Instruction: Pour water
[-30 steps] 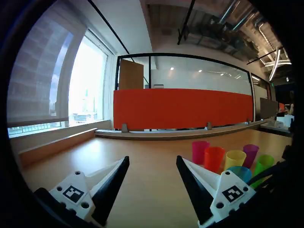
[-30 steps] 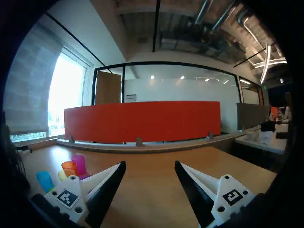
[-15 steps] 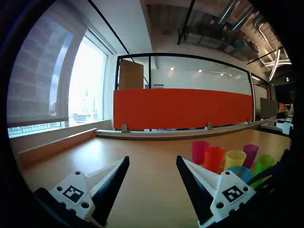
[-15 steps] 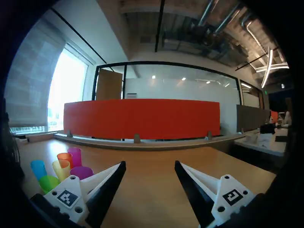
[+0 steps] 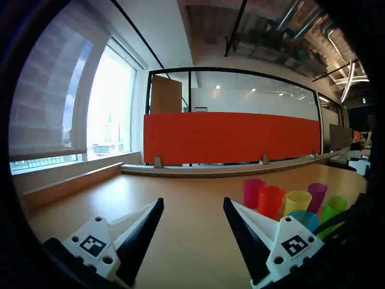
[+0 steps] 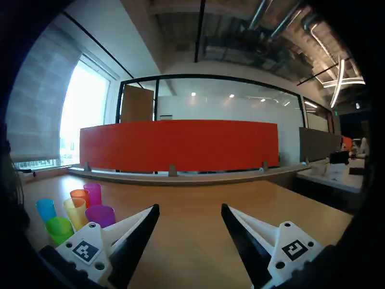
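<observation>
Several coloured plastic cups stand in a cluster on the wooden table. In the left gripper view they sit right of my open left gripper (image 5: 192, 226): pink cup (image 5: 253, 191), orange cup (image 5: 270, 200), yellow cup (image 5: 297, 201), purple cup (image 5: 317, 193), green cup (image 5: 334, 207), blue cup (image 5: 304, 219). In the right gripper view the same cluster lies left of my open right gripper (image 6: 188, 231): blue cup (image 6: 46, 209), green cup (image 6: 59, 228), yellow cup (image 6: 76, 212), purple cup (image 6: 100, 216), orange cup (image 6: 79, 194), pink cup (image 6: 92, 192). Nothing is between either gripper's fingers.
A long red divider panel (image 5: 231, 137) runs along the table's far edge (image 6: 178, 145). A bright window (image 5: 108, 111) and a low sill lie to the left. Another desk with items (image 6: 332, 174) stands at the right. Black cables (image 5: 344, 219) show beside the cups.
The right gripper's view has risen and tilted down a little, so the cup cluster shows fuller and higher at its left. The left gripper has stayed put.
</observation>
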The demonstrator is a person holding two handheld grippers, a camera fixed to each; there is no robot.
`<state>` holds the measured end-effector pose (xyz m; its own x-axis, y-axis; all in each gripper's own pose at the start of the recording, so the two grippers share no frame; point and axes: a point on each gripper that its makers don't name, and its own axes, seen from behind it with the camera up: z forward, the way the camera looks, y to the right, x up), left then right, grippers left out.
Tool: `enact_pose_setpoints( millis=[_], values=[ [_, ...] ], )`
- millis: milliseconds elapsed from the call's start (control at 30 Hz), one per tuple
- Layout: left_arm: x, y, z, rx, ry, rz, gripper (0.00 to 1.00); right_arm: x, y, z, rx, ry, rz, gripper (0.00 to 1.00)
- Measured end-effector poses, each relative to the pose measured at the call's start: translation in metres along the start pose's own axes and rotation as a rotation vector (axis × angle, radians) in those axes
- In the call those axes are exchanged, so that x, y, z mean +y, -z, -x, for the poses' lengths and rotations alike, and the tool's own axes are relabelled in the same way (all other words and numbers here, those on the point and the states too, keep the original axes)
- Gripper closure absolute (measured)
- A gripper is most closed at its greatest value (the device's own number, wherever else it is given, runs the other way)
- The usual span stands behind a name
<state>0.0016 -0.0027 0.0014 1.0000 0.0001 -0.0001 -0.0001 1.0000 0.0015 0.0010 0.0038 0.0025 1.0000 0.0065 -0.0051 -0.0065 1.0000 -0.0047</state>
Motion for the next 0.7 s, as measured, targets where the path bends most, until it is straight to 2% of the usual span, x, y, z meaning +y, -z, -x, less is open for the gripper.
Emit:
enact_pose_setpoints(
  millis=[700],
  values=[
    [-0.0002,0.0,-0.0001,0.0,0.0,0.0,0.08,0.0004,-0.0003,0.0006,-0.004,0.008,0.003,0.0]
  ],
)
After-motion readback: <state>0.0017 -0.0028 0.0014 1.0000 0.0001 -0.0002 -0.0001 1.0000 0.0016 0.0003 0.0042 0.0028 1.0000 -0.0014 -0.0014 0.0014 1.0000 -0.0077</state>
